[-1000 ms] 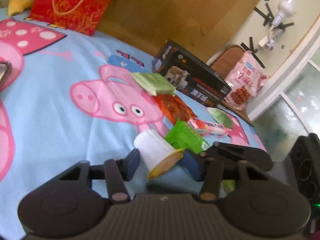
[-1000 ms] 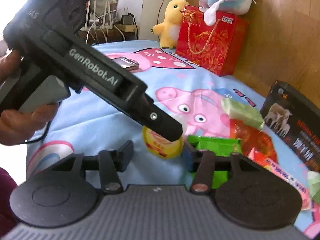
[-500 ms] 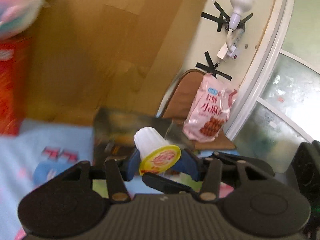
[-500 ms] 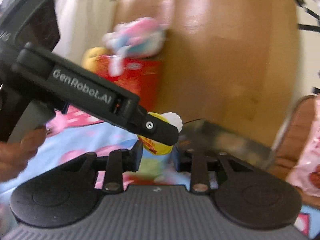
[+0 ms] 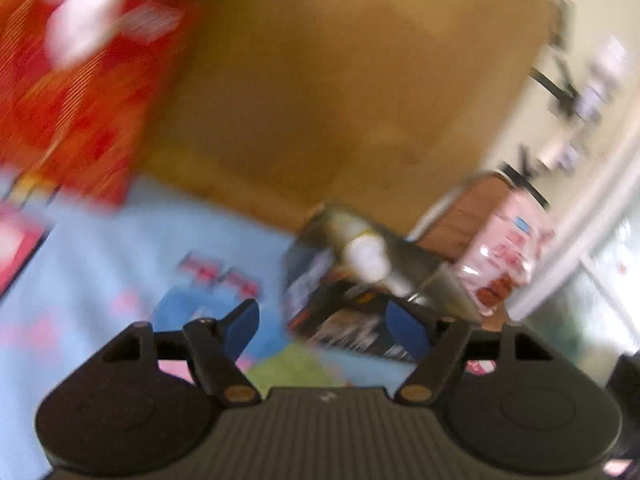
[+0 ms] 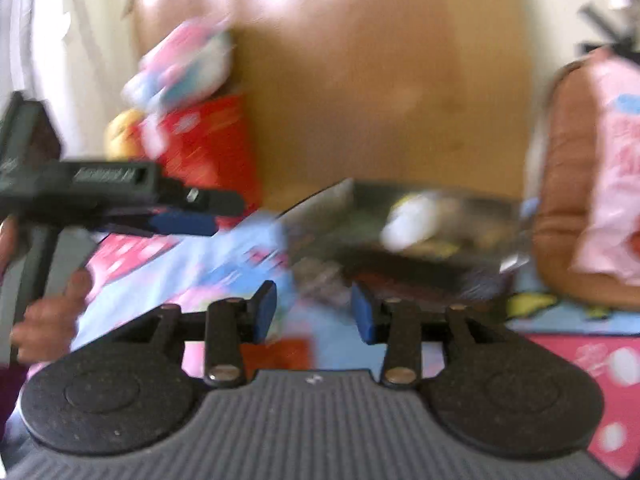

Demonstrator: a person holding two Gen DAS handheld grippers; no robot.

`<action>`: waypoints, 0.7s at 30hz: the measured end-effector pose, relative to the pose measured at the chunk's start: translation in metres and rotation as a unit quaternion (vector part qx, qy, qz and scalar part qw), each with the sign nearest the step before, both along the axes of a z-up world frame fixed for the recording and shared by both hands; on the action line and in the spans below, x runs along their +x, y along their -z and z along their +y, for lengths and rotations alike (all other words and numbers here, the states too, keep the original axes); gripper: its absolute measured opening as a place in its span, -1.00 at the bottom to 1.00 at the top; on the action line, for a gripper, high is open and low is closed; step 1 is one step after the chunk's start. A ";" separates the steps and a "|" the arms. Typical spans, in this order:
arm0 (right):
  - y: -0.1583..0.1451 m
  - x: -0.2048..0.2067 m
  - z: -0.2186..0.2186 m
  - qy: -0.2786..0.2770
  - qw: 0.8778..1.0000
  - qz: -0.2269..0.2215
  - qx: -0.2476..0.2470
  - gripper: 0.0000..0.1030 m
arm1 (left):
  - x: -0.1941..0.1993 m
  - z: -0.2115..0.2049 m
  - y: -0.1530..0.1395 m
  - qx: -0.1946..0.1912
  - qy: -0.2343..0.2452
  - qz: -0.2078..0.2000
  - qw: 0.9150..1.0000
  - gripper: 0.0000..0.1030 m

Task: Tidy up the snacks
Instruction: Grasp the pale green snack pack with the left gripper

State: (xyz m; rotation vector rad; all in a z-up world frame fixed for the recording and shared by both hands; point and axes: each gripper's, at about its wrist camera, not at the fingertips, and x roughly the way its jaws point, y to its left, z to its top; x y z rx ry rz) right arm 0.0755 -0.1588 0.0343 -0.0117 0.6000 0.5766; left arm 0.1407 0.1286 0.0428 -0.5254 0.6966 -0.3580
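Observation:
Both views are blurred by motion. The white jelly cup [image 5: 366, 256] lies in the open top of the dark printed box [image 5: 320, 316] on the blue cartoon sheet; it also shows in the right wrist view [image 6: 412, 222] inside the box [image 6: 400, 256]. My left gripper [image 5: 324, 326] is open and empty, a short way before the box. It shows from the side in the right wrist view [image 6: 188, 220], left of the box. My right gripper [image 6: 314, 316] is open and empty, near the box's front.
A red gift bag [image 5: 76, 92] with a plush toy on it stands at the back left, also in the right wrist view [image 6: 208, 148]. A pink snack bag [image 5: 504, 256] hangs on a brown chair [image 6: 568, 216] at the right. A wooden headboard [image 5: 340, 88] is behind.
The left gripper lifted the cup off the sheet, carried it to the box and opened; the cup now lies in the box. The right gripper followed toward the box, still empty.

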 end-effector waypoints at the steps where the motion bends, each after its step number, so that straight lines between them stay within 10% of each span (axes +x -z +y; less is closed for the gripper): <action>1: 0.005 0.002 0.008 -0.014 1.000 0.012 -0.004 -0.13 | -0.005 0.007 0.007 -0.016 -0.009 0.015 1.000 0.38; 6: 0.021 0.047 0.026 -0.008 0.994 0.101 0.032 -0.14 | -0.018 0.018 0.034 -0.048 -0.026 0.060 0.997 0.26; 12: 0.047 0.072 0.041 0.008 0.973 0.214 0.092 -0.53 | -0.012 0.009 0.055 -0.054 -0.024 0.097 0.994 -0.47; 21: 0.014 -0.030 0.068 -0.113 0.982 0.143 0.057 -0.53 | -0.112 0.031 0.018 -0.007 -0.022 0.041 0.999 -0.45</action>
